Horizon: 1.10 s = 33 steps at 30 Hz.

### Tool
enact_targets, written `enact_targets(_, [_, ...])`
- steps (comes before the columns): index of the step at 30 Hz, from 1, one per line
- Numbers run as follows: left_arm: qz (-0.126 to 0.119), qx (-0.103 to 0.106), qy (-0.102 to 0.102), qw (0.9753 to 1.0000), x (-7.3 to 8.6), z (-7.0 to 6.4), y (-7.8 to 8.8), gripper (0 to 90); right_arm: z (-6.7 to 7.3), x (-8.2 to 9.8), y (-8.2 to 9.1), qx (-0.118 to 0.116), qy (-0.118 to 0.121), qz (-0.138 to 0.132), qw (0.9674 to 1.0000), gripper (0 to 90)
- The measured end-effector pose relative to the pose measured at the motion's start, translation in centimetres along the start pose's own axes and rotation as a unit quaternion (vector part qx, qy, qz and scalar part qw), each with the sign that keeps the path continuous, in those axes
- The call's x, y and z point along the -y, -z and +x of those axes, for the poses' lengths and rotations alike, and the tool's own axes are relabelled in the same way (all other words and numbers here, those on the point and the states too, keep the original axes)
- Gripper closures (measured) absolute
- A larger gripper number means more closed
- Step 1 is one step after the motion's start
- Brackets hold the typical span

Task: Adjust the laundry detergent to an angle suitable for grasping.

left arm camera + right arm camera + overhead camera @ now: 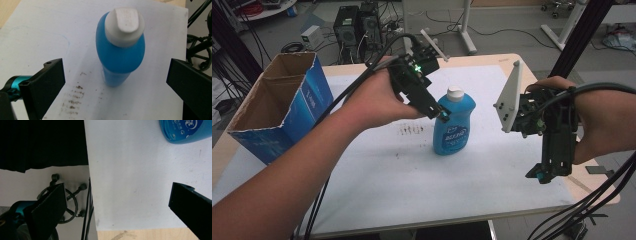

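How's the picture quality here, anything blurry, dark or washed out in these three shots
High view: even lighting, a bit soft; the blue bottle label stays unreadable. Left gripper view: bottle cap slightly washed out, the jaws of the left gripper blurred at the edges from closeness. Right gripper view: white sheet bright, upper left corner nearly black, the jaws of the right gripper soft.
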<state>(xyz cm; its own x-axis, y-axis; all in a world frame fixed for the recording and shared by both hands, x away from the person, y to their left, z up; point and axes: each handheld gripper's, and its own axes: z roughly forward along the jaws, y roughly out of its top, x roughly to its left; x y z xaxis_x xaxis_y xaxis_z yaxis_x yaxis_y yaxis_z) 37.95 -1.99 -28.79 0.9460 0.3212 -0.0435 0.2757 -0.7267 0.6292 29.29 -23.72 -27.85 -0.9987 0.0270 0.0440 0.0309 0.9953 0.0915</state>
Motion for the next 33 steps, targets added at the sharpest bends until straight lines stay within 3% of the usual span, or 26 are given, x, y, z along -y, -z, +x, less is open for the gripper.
enact_targets(7, [-0.005,-0.001,-0.004,1.0,-0.7,-0.3,-2.1,1.8,-0.2,-0.2,-0.1,0.0,0.0,-0.002,1.0,1.1])
enact_targets(13, [0.004,-0.003,-0.013,0.9999,-1.0,-0.5,-3.2,1.8,-0.3,-0.2,-0.1,-0.002,0.001,-0.001,1.0,1.1])
enact_targets(18, [0.01,-0.011,-0.022,0.9997,-1.1,-0.5,-4.0,1.8,-0.4,-0.2,-0.2,-0.002,-0.004,-0.003,1.0,1.1])
enact_targets(33, [0.012,-0.016,-0.021,0.9996,-1.3,-0.7,-5.5,1.8,-0.5,-0.5,-0.1,-0.001,-0.002,-0.002,1.0,1.1])
